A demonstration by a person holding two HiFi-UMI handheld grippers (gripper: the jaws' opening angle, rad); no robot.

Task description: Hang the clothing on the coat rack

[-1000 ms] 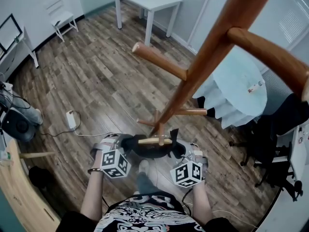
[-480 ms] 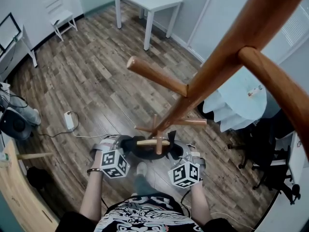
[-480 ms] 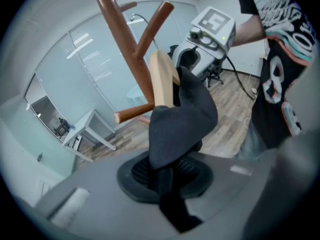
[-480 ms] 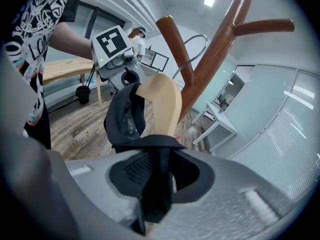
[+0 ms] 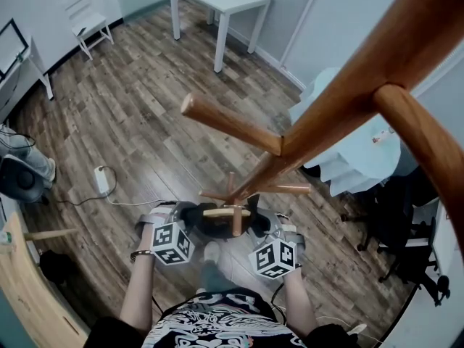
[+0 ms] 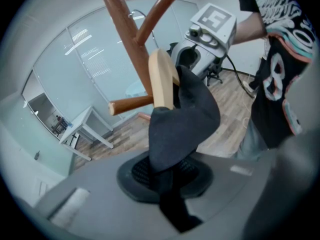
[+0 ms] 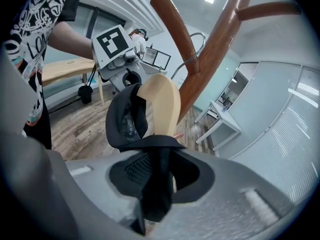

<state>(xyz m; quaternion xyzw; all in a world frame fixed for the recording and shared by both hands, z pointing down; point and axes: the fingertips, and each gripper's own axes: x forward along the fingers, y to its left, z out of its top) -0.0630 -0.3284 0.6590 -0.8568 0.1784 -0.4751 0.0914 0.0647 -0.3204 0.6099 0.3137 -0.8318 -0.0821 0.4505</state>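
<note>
Both grippers hold the black garment [image 5: 217, 225] low beside the foot of the coat rack [image 5: 341, 111], over the wood floor [image 5: 138, 114], none of it on a peg. Left gripper [image 5: 190, 214]: its own view shows the jaws nearly together, pinched on a fold of dark cloth [image 6: 182, 121], with the pale wooden hanger [image 6: 161, 79] rising just beyond. Right gripper [image 5: 259, 225]: jaws part-open but clamped on a thicker bunch of cloth [image 7: 157, 159] where it wraps the hanger's end [image 7: 162, 104]. The hanger bar [image 5: 226, 212] lies level between the two grippers, just in front of the rack's trunk. Against a second ago, both grips are unchanged and the load sits at much the same spot in the head view. The near peg [image 5: 232, 125] has dropped lower and swung left, and the trunk fills more of the upper right.
</note>
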